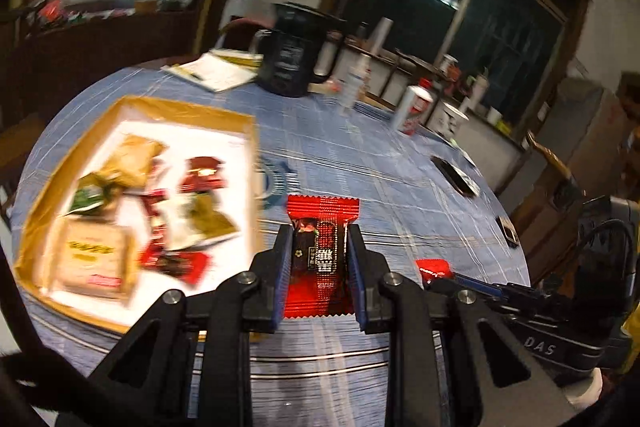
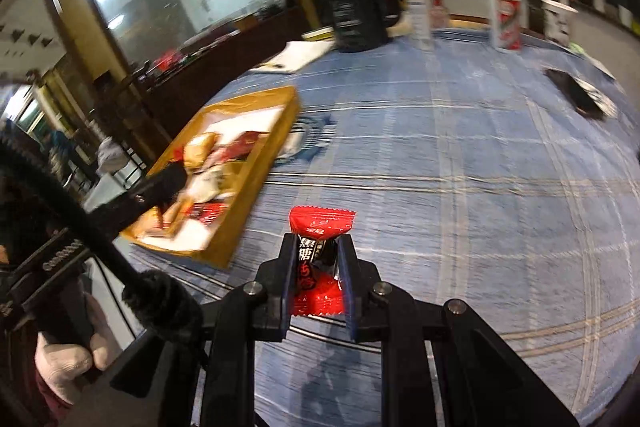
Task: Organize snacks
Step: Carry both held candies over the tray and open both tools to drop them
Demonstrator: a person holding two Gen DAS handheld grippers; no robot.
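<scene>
The left gripper (image 1: 320, 247) pinches a flat red snack packet (image 1: 322, 255) lengthwise between its blue pads, lifted over the blue plaid tablecloth (image 1: 400, 195). The right gripper (image 2: 318, 259) pinches a red-and-black wrapped candy (image 2: 320, 251) by its middle. The gold-rimmed tray (image 1: 244, 123) sits to the left, already holding a loose pile of assorted snacks (image 1: 160, 203). To finish well, each packet probably wants carrying left over the tray rim, one gripper at a time so they do not collide. Lower each over a bare white patch, then spread the pads close to the floor so nothing bounces out.
</scene>
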